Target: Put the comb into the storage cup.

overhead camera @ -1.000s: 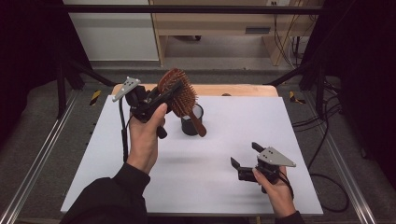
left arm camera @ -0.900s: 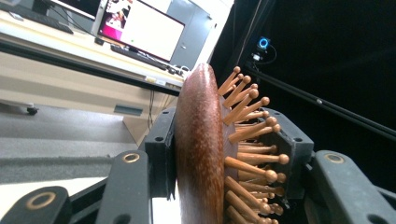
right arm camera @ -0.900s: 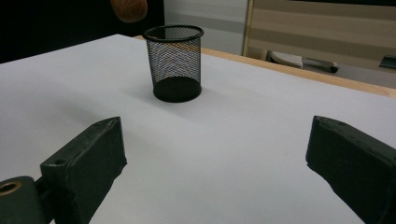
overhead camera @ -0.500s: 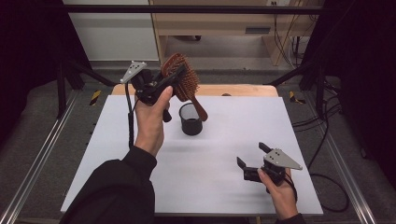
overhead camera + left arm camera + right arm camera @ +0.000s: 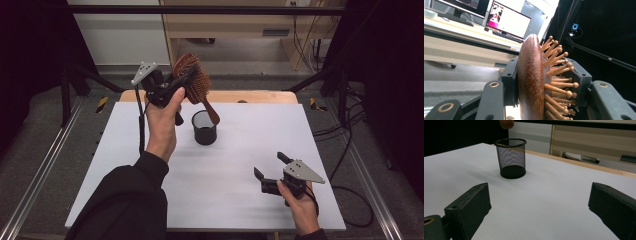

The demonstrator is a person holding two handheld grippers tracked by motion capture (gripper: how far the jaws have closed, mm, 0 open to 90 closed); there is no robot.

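high view: the left gripper [image 5: 176,86] is clamped on the head of the wooden hairbrush [image 5: 192,80], held raised above the table [image 5: 125,150], handle end angled down beside the mesh cup [image 5: 204,127]. the right gripper [image 5: 270,167] rests low, jaws wide apart, holding nothing. likely step: carrying the brush. next move probably calls for aligning the handle over the cup.

Hairbrush handle tip [image 5: 506,123] cropped at top.

Hairbrush [image 5: 191,79] above mesh cup [image 5: 204,128], mid-table [image 5: 240,165].
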